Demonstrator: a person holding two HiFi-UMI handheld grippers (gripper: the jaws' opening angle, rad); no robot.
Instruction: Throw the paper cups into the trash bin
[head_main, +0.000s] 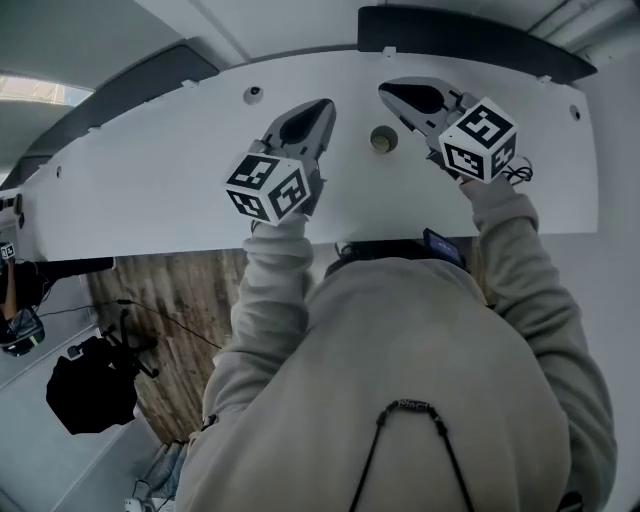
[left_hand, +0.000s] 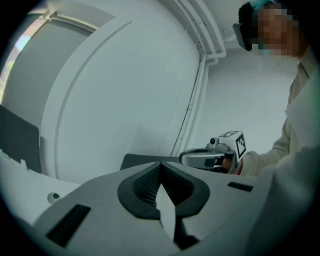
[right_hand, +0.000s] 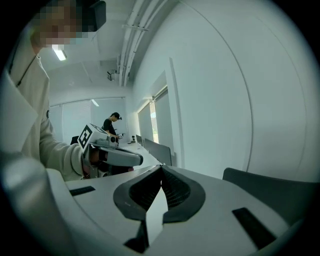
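Observation:
No paper cup or trash bin shows in any view. In the head view both grippers are held up over a long white table (head_main: 150, 180), pointing away from me. My left gripper (head_main: 322, 104) has its jaws together with nothing between them; in the left gripper view (left_hand: 160, 165) the tips meet against a bare white wall. My right gripper (head_main: 384, 90) is likewise shut and empty, and its own view (right_hand: 161, 168) shows the tips touching. Each gripper view also catches the other: the right gripper (left_hand: 210, 157) and the left gripper (right_hand: 112, 156).
A small round grommet (head_main: 383, 139) sits in the tabletop between the grippers. Dark partition panels (head_main: 470, 30) run along the table's far edge. A black chair (head_main: 90, 385) stands on the wooden floor at lower left. Another person (right_hand: 112, 125) stands far back by desks.

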